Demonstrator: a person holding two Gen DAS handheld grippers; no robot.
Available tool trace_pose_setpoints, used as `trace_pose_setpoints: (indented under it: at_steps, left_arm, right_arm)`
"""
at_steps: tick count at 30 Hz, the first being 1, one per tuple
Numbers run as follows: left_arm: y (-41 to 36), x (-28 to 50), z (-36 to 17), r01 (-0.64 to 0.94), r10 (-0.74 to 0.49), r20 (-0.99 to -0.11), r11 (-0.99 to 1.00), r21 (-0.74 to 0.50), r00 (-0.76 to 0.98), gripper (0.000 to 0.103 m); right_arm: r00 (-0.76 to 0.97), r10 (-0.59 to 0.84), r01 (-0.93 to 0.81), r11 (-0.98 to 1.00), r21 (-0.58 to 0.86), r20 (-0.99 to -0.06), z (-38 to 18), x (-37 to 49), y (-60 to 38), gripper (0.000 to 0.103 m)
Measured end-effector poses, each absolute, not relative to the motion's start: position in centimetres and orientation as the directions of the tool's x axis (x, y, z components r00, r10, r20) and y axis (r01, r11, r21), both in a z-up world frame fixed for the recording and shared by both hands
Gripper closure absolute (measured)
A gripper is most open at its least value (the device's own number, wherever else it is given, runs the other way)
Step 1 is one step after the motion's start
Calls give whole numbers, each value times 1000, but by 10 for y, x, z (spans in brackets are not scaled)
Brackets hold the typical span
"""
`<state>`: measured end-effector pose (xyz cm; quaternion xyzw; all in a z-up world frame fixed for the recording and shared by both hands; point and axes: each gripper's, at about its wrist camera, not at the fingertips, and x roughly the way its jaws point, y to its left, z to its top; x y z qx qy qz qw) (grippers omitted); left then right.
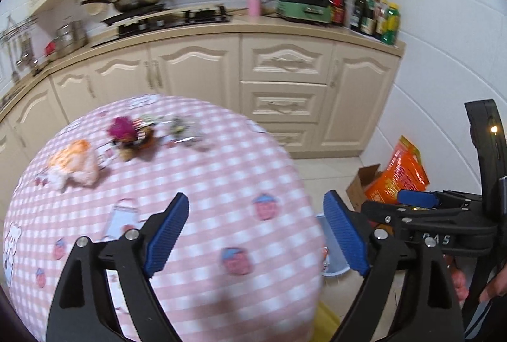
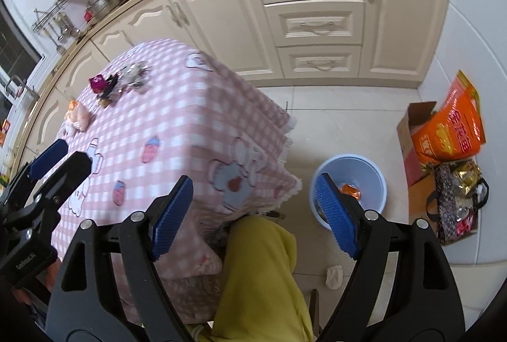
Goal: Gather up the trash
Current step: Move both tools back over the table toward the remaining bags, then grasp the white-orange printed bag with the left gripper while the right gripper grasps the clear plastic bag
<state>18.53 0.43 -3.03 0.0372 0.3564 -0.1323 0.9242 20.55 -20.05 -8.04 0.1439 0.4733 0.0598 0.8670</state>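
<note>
Trash lies on the far part of the pink checked table point(image 1: 202, 183): a crumpled orange-and-white wrapper point(image 1: 74, 164), a magenta packet point(image 1: 122, 128) on dark scraps, and silvery foil wrappers point(image 1: 183, 128). They also show in the right wrist view: the wrapper point(image 2: 77, 115), the packet point(image 2: 98, 82), the foil point(image 2: 134, 74). A light blue bin point(image 2: 348, 190) stands on the floor right of the table with an orange wrapper point(image 2: 350, 191) inside. My left gripper point(image 1: 256, 231) is open and empty above the table's near edge. My right gripper point(image 2: 253, 212) is open and empty above the table corner and bin.
Cream kitchen cabinets point(image 2: 317, 18) and a counter with a stove and bottles run behind the table. A cardboard box point(image 2: 415, 132) with an orange bag point(image 2: 450, 129) and a patterned bag point(image 2: 456, 199) stand by the right wall. A crumpled tissue point(image 2: 334, 275) lies on the floor. A yellow-clad leg point(image 2: 259, 278) is below.
</note>
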Motion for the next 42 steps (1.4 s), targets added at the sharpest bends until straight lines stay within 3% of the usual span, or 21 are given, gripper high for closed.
trace_pose_setpoints:
  at_steps: [19,38,42]
  left_arm:
    - [146,210,-26,27,-101,-672,993,-119,733,14]
    - [233,334,-50,-209,-146,-738,907,-366,659,13]
    - [241,351,-67,-282,-109,-775,892,-352,622,14]
  right_arm:
    - [484,314,-157,950,271,-817,-62,258,-91,21]
    - [447,288,-194,955,223,-847,-51,370,-38,20]
    - [413,280,-183,958,222,-867,-63,399,-29,20]
